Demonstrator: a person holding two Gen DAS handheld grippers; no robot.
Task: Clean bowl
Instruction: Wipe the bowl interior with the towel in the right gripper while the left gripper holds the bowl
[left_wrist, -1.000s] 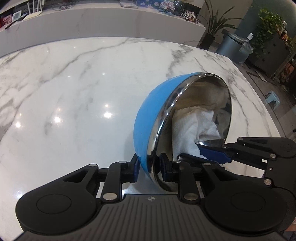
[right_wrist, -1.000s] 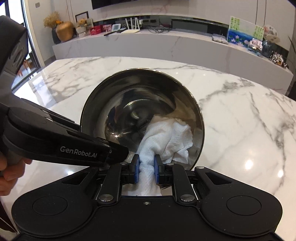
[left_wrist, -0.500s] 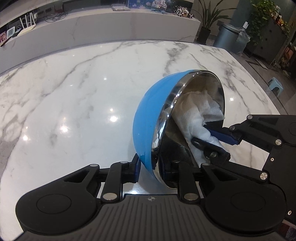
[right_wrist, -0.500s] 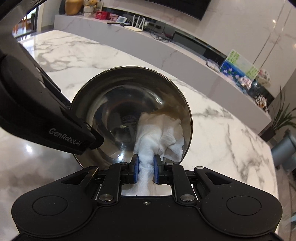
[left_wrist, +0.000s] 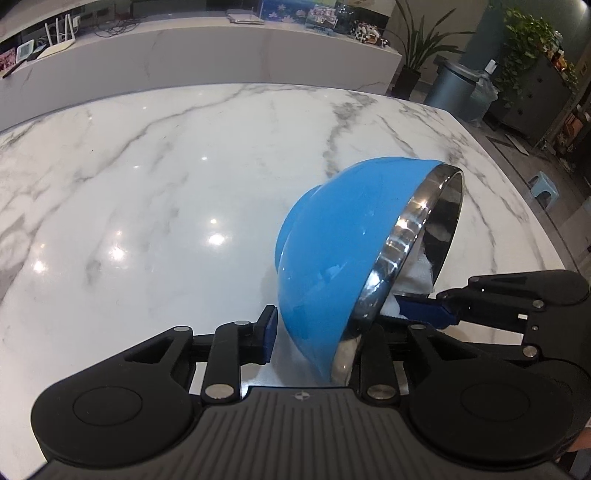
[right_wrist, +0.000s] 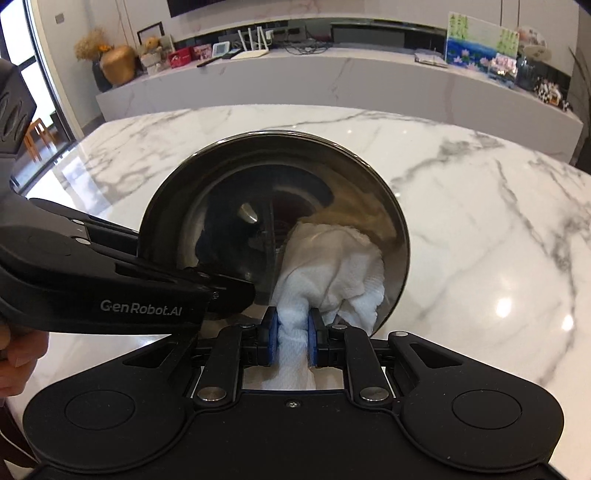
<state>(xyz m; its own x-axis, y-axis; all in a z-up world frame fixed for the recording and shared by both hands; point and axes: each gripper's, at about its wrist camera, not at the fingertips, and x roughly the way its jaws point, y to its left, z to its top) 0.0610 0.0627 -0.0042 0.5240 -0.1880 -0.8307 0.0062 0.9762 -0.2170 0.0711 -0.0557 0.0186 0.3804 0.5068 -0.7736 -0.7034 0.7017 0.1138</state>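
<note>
A bowl, blue outside (left_wrist: 340, 236) and shiny steel inside (right_wrist: 258, 221), is tipped on its side above the marble table. My left gripper (left_wrist: 314, 332) has its jaws spread around the bowl's lower rim; a gap shows between the left pad and the blue wall. It appears as the black arm at the left of the right wrist view (right_wrist: 110, 288). My right gripper (right_wrist: 291, 334) is shut on a white cloth (right_wrist: 332, 269) that presses against the bowl's inner right side. The cloth barely shows in the left wrist view (left_wrist: 417, 275).
The white marble table (left_wrist: 166, 184) lies under everything, with its right edge near the bowl (left_wrist: 535, 229). A long marble counter (right_wrist: 332, 85) with small items stands behind. A bin (left_wrist: 454, 92) and plants stand on the floor to the right.
The bowl has turned so its opening faces further away from the left camera and more blue shows. The left jaws have spread wider. The cloth stays on the bowl's inner right side.
</note>
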